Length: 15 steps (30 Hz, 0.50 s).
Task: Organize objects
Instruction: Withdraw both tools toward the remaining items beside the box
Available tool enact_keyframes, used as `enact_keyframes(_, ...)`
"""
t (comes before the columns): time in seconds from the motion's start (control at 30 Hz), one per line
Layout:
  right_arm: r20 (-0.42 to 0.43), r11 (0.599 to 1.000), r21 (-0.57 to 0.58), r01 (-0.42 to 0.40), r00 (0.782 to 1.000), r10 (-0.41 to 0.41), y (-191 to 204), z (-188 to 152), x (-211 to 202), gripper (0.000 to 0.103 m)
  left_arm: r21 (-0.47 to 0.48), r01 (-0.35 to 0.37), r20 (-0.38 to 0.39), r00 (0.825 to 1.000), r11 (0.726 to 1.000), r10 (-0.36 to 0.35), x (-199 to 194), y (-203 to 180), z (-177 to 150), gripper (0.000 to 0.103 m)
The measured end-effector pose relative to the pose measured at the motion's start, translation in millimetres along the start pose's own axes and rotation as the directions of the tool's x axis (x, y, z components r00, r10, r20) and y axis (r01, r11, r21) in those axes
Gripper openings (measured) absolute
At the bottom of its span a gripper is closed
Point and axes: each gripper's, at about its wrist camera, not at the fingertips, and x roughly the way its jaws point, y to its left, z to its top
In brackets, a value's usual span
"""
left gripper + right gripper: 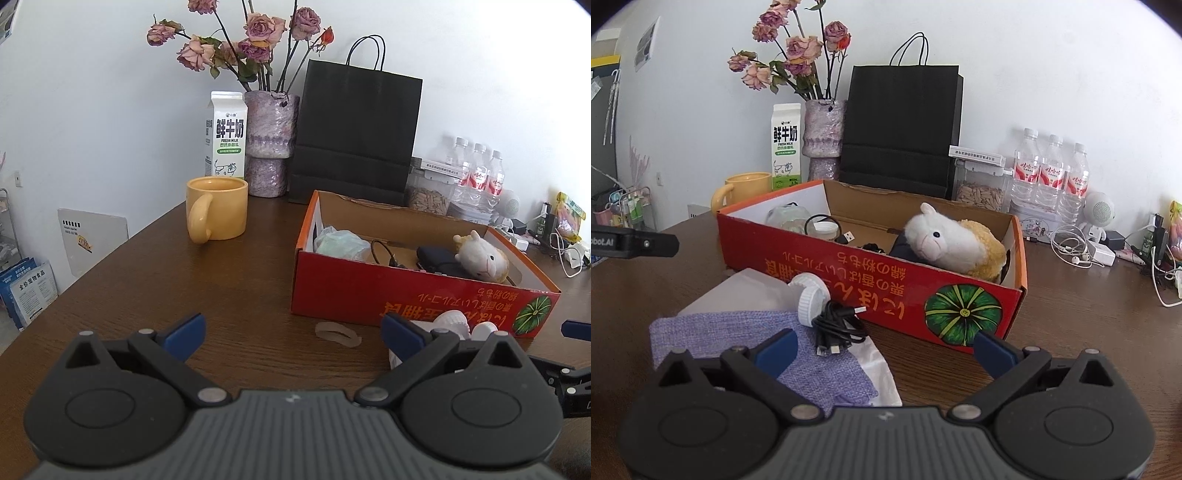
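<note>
A red cardboard box stands on the brown table. It holds a plush alpaca, a dark pouch, a cable and a wrapped bundle. In front of it lie a white-capped plastic bottle on its side, a coiled black cable, a purple cloth and a clear oval piece. My left gripper is open and empty, near the box's front. My right gripper is open and empty over the cloth and cable.
A yellow mug, a milk carton, a vase of dried roses and a black paper bag stand at the back. Water bottles, a seed jar, earphones and chargers crowd the right.
</note>
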Motion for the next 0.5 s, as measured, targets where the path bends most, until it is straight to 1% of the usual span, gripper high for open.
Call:
enact_keyframes(0.17,-0.045,0.999,0.011,-0.045,0.998,0.045,-7,5,14,0.089,0.003,-0.003,-0.010,1.000,1.000,0.003,0,1,0,0.103)
enact_keyframes(0.2,-0.051,0.998,0.010,-0.054,0.997,0.055,-7,6,16,0.084,0.004,-0.002,-0.012,1.000,1.000,0.002,0,1,0,0.103)
enact_keyframes(0.33,-0.073,0.994,0.027,-0.107,0.991,0.109,-7,12,25,0.076,0.006,-0.007,-0.023,1.000,1.000,0.007,3,1,0,0.103)
enact_keyframes(0.4,-0.082,0.992,0.029,-0.120,0.989,0.122,-8,14,29,0.073,0.007,-0.009,-0.031,0.999,1.000,0.010,5,2,0,0.103)
enact_keyframes(0.5,-0.103,0.987,0.051,-0.155,0.982,0.159,-11,17,38,0.073,0.017,-0.015,-0.048,0.999,1.000,0.016,11,3,1,0.103)
